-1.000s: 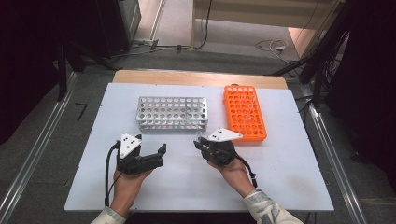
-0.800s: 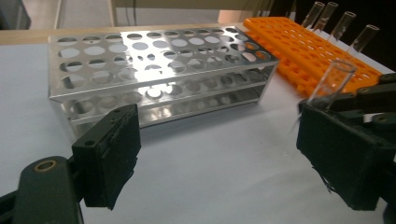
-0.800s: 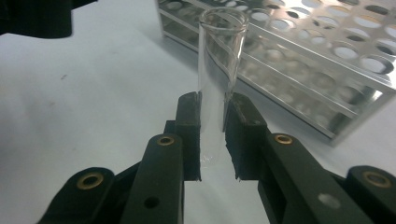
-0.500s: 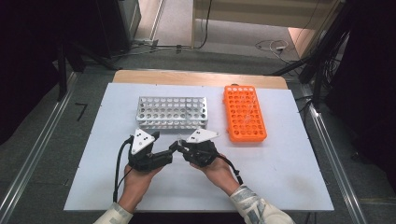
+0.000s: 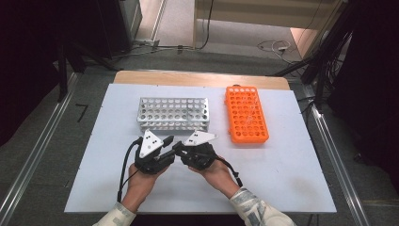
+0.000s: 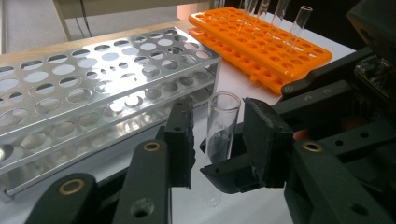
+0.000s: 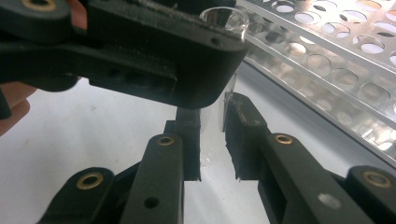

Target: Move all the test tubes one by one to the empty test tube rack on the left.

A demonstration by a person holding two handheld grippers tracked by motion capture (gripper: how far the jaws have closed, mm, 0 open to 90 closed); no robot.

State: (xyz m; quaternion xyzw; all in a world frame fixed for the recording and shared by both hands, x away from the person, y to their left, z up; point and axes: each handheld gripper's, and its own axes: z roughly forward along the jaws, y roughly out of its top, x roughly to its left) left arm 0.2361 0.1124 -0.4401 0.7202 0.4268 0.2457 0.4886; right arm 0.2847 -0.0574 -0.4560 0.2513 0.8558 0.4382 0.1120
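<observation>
A glass test tube (image 6: 222,122) stands upright between both grippers, over bare table just before the metal rack (image 5: 173,113) in the high view, the orange rack (image 5: 245,113) farther right. In the left gripper view, the left gripper (image 6: 215,135) has just been closing around the tube, gaps remaining. In the right gripper view, the right gripper (image 7: 212,137) clamps its lower end.

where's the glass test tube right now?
The glass test tube stands upright between both grippers at the table's front centre, just in front of the silver rack; the orange rack lies farther right.
</observation>
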